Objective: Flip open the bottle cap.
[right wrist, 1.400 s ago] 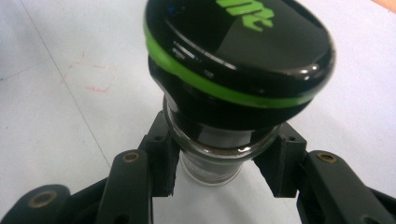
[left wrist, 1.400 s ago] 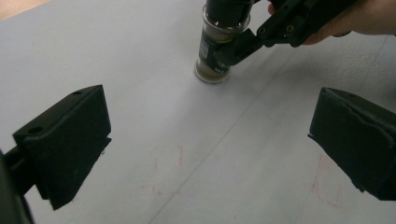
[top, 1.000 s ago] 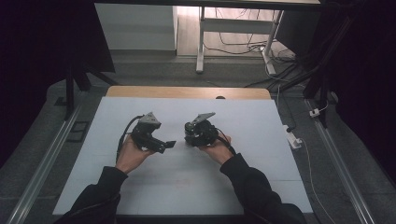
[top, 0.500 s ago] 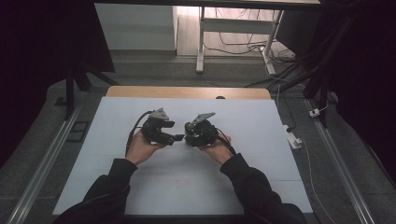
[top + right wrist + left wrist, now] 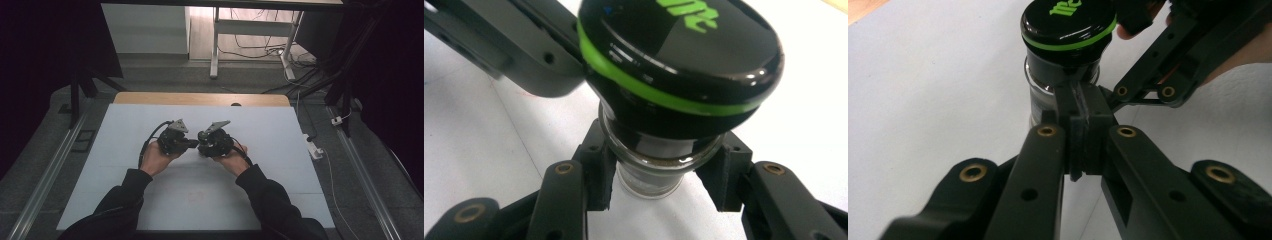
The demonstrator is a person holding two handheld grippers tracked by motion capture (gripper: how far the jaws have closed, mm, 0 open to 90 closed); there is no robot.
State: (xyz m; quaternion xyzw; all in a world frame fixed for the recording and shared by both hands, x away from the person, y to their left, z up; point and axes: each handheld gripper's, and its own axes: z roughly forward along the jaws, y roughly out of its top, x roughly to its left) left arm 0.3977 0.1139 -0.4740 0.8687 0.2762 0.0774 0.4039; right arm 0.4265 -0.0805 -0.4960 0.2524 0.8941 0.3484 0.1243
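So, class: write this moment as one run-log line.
right gripper: shut on glass jar | left gripper: jaws together, at jar below black green-ringed lid | white table

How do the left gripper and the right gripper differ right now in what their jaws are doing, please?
The right gripper has its jaws spread around the glass neck of the black-capped jar, gripping it; the left gripper has its jaws pressed together with nothing between them. The right gripper carries the jar, while the left gripper's tips only meet its side. Both are held above the white table.

Jar (image 5: 659,165) between right tongs (image 5: 663,175)
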